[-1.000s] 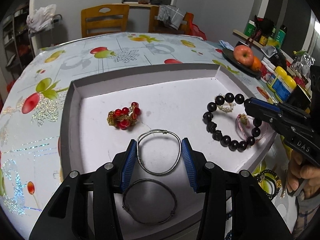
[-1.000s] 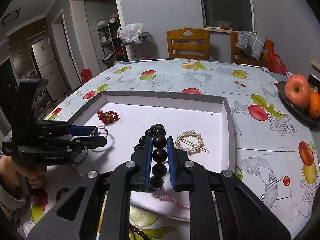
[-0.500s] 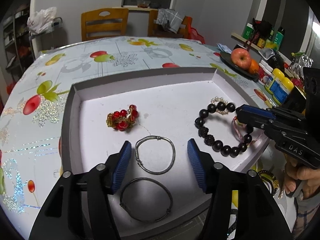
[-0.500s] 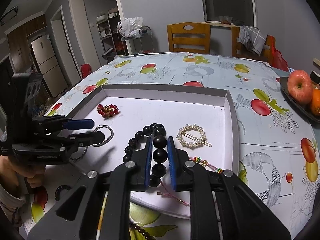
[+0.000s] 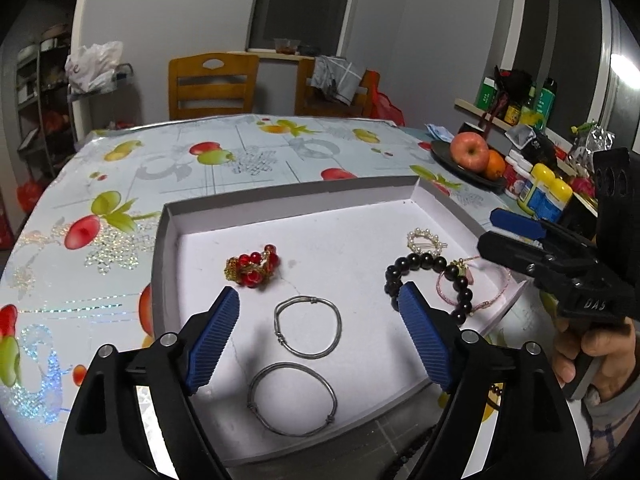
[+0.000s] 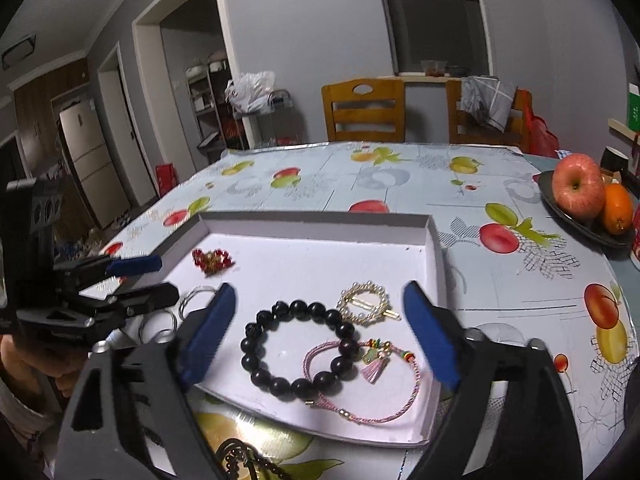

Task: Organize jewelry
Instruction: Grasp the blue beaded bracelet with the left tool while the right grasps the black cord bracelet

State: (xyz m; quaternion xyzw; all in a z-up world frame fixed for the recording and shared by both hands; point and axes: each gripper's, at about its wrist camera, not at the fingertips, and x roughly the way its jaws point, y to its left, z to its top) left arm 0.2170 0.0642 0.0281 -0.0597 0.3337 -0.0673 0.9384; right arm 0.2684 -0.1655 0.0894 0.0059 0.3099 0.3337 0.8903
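Left wrist view: the left gripper [image 5: 318,324] hangs over the near part of a shallow white tray [image 5: 280,196] on a fruit-patterned table. Its blue-padded jaws have just been opening and now stand wide apart, gripping nothing. Between them, flat on the tray floor, lies a silver bangle [image 5: 307,327]; a second silver bangle [image 5: 292,399] lies just nearer. Farther left sits a red bead cluster [image 5: 253,267]. To the right lies a dark bead bracelet [image 5: 428,280], overlapping a pink cord bracelet [image 5: 476,286], with a pearl hair clip [image 5: 426,241] beyond. The right gripper [image 5: 516,236], held by a hand, enters from the right edge.

Right wrist view: the right gripper [image 6: 320,332] has also just opened wide and holds nothing. The dark bead bracelet [image 6: 300,350] rests flat between its jaws, untouched. The pink cord bracelet [image 6: 364,384] overlaps its right side; the pearl hair clip [image 6: 364,304] lies just beyond.

The bangles look stiff, thin and slippery, probably best pinched across the wire. The bead bracelet seems heavier and floppy; gripping a single bead looks surest. The cord is soft and may snag.
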